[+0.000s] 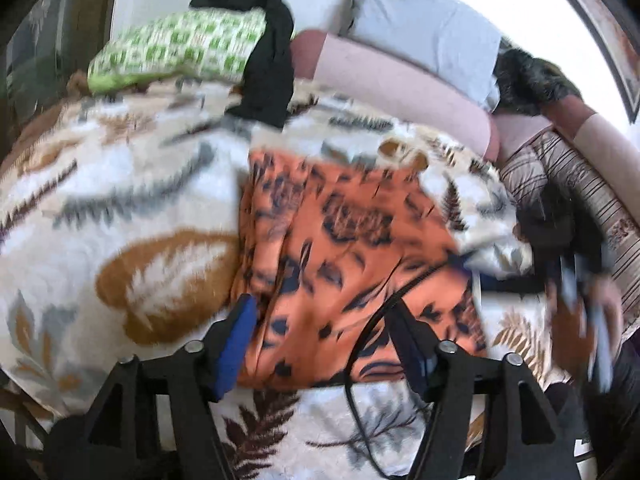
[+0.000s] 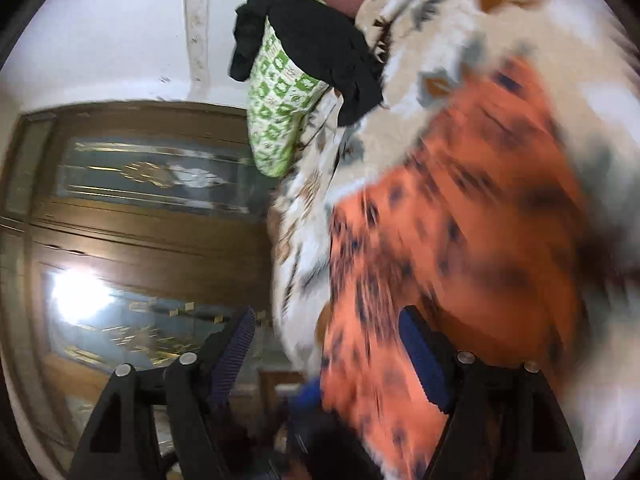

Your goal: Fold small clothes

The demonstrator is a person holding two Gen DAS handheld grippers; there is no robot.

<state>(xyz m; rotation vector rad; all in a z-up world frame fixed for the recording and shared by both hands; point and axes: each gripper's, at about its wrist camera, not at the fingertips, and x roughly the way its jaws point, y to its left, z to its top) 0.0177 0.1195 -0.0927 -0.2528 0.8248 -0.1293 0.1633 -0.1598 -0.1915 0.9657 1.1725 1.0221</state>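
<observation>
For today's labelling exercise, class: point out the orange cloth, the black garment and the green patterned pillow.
orange cloth [image 1: 344, 240], left wrist view, middle of its flat top.
black garment [image 1: 270, 76], left wrist view, the part hanging over the pillow.
green patterned pillow [image 1: 176, 50], left wrist view, middle of its face.

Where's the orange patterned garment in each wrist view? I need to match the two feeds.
Left wrist: orange patterned garment fills the centre, spread on the leaf-print blanket, reaching down between the open left claw.
Right wrist: it fills the right half, blurred, running down between the open right claw.
Shared landmark: the green-and-white cloth under a black garment.
</observation>
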